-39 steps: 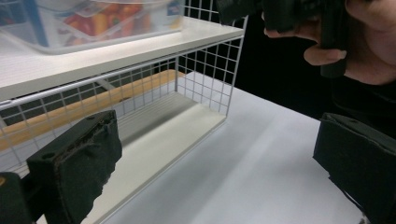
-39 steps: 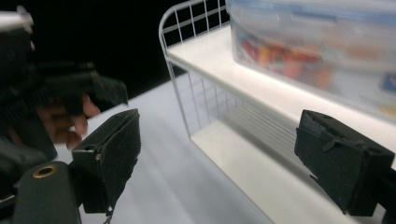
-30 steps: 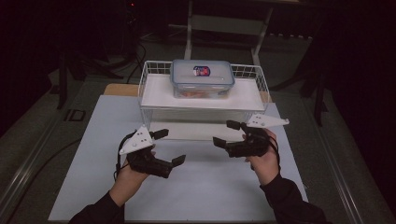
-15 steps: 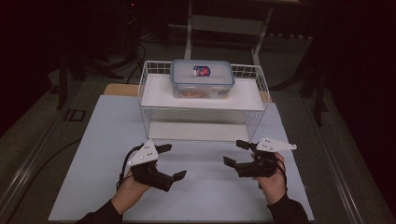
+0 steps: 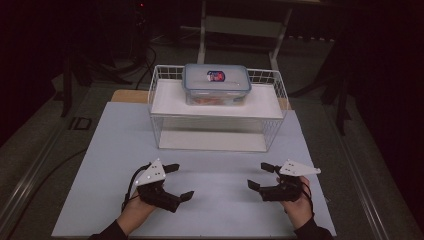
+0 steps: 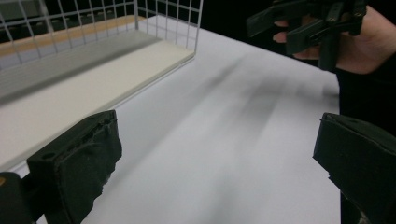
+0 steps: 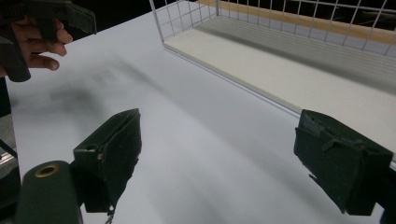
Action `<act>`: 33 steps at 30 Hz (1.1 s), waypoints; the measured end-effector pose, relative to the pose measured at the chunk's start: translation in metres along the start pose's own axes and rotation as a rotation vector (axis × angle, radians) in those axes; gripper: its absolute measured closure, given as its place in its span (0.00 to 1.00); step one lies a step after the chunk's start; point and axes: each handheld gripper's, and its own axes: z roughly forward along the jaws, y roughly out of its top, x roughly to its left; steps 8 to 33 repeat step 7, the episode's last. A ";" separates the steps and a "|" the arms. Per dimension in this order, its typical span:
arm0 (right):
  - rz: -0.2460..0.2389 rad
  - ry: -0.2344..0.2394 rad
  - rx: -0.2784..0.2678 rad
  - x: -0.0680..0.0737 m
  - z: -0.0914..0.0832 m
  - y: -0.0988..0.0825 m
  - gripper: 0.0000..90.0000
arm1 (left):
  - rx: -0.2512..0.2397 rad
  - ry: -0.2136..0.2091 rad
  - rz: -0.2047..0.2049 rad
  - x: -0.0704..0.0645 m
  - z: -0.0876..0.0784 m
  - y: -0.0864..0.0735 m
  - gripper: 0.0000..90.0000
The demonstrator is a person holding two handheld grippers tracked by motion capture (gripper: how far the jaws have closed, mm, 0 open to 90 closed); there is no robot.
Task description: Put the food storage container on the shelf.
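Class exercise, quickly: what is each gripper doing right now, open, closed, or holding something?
Left gripper: open, jaws wide apart, holding nothing, above the white table.
Right gripper: open, jaws wide apart, holding nothing.

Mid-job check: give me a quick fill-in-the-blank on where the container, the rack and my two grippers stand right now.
1. The lidded container sits on the ____ shelf of the wire rack.
2. Both the left gripper and the right gripper have their jaws ____.
3. Each gripper holds ____ between its jaws.
4. The rack stands on the white ____.

Missing words: top; open; nothing; table
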 end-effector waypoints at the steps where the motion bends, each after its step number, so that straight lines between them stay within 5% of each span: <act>1: 0.002 0.000 -0.001 0.000 -0.001 -0.002 0.16 | 0.007 0.002 0.003 0.001 0.000 -0.002 0.01; 33: -0.002 -0.012 0.007 -0.003 -0.002 -0.007 0.16 | 0.012 0.014 -0.001 0.003 -0.001 -0.006 0.01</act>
